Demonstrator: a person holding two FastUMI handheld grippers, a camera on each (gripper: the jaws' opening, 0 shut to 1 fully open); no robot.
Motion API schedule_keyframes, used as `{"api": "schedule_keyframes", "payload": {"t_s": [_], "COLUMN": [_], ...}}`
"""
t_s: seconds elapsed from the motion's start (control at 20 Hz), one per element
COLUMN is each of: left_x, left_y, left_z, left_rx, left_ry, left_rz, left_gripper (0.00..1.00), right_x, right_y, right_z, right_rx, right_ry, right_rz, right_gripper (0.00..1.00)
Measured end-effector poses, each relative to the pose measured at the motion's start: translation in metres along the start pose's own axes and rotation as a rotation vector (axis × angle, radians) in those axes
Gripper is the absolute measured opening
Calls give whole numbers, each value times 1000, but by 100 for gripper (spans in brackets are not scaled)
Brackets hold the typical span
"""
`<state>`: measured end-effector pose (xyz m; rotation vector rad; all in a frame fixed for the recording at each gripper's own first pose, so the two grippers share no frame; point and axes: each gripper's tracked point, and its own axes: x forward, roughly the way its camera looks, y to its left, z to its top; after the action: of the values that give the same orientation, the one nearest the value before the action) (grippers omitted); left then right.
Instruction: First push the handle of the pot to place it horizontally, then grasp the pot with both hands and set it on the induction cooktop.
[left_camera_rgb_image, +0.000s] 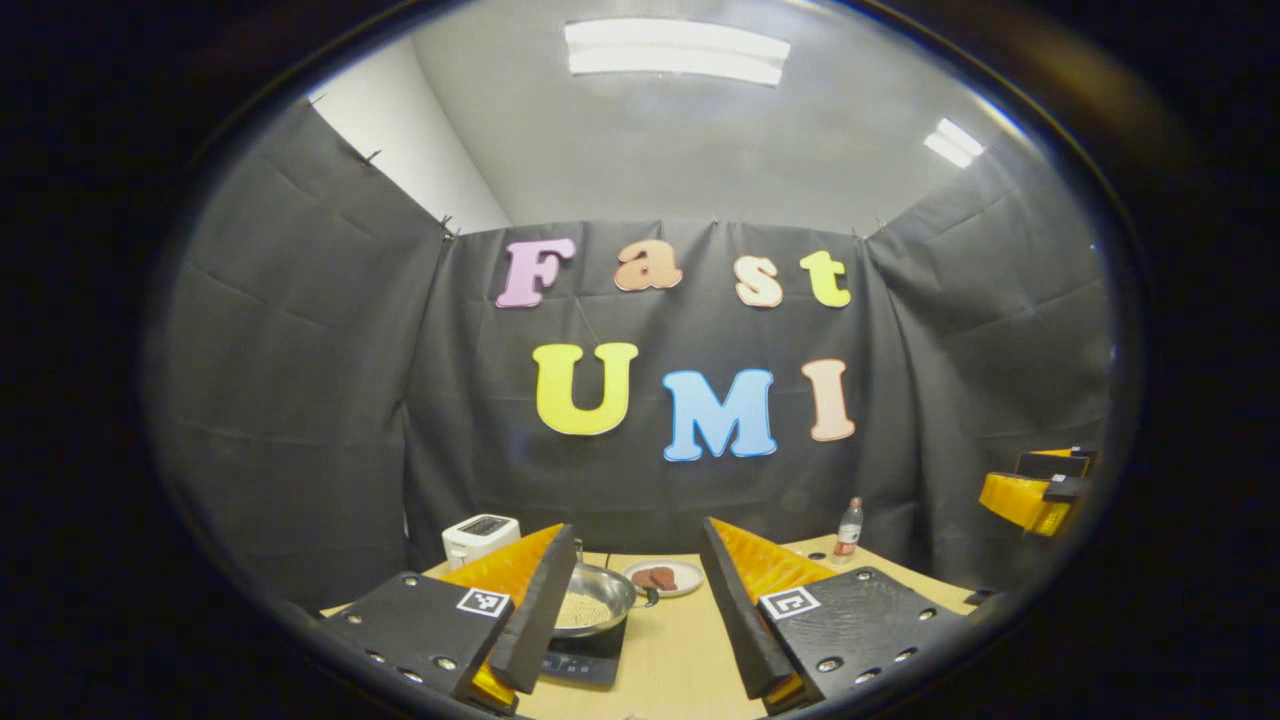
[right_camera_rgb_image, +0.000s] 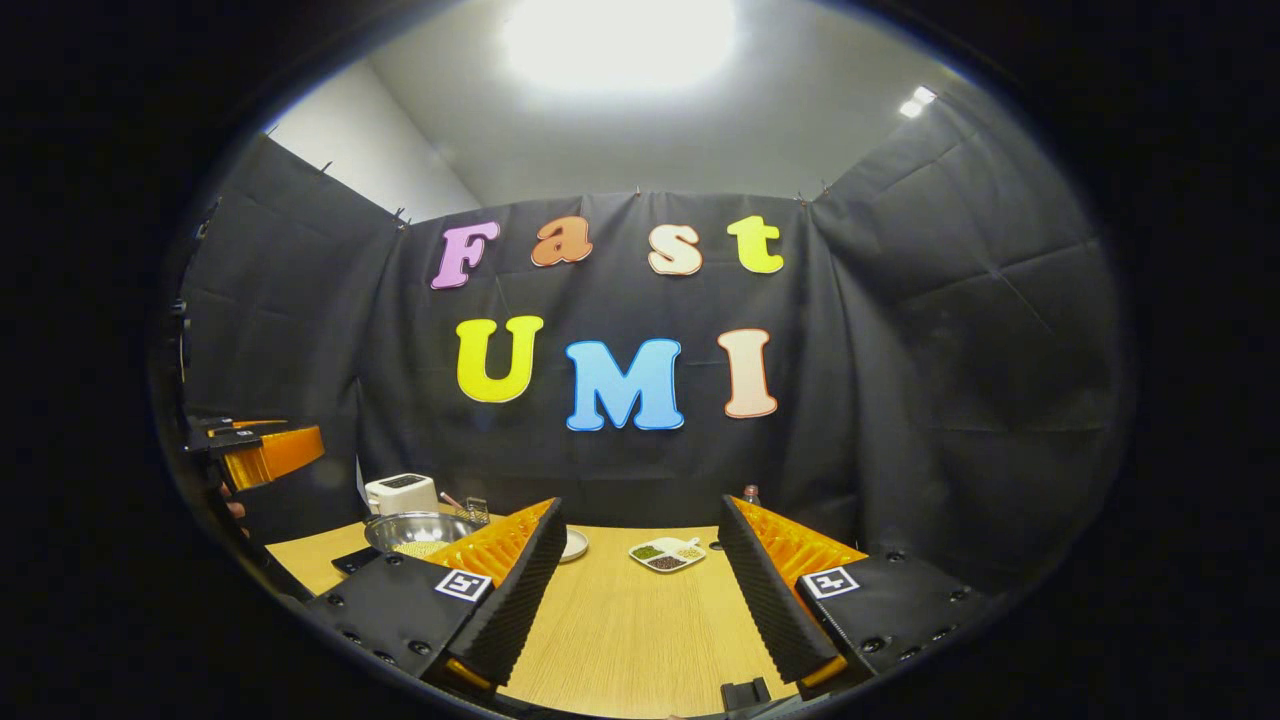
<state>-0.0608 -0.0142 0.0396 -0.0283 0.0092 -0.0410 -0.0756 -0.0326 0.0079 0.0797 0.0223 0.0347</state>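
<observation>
Both the left gripper and the right gripper hold their jaws wide apart on nothing above the counter, while the pot sits on the induction cooktop just beyond the left gripper's jaws, toward their left side.

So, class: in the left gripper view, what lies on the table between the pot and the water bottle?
A small white plate holding brown food lies between the pot and the bottle; past it, bare table.
</observation>
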Motion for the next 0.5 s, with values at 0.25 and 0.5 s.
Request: {"api": "schedule_keyframes", "payload": {"t_s": [0.25,0.5], "left_x": [-6,-8], "left_y": [12,19], "left_z": [-1,1], "left_rx": [-4,1], "left_ry": [8,3], "left_rz": [-4,-6], "left_gripper": [72,75], "right_x": [-4,-6], "right_y": [5,9], "right_z": [7,7], "right_rx": [3,3], "right_ry": [-20,-20], "right_rz": [-10,-12], "right_gripper": [97,97]}}
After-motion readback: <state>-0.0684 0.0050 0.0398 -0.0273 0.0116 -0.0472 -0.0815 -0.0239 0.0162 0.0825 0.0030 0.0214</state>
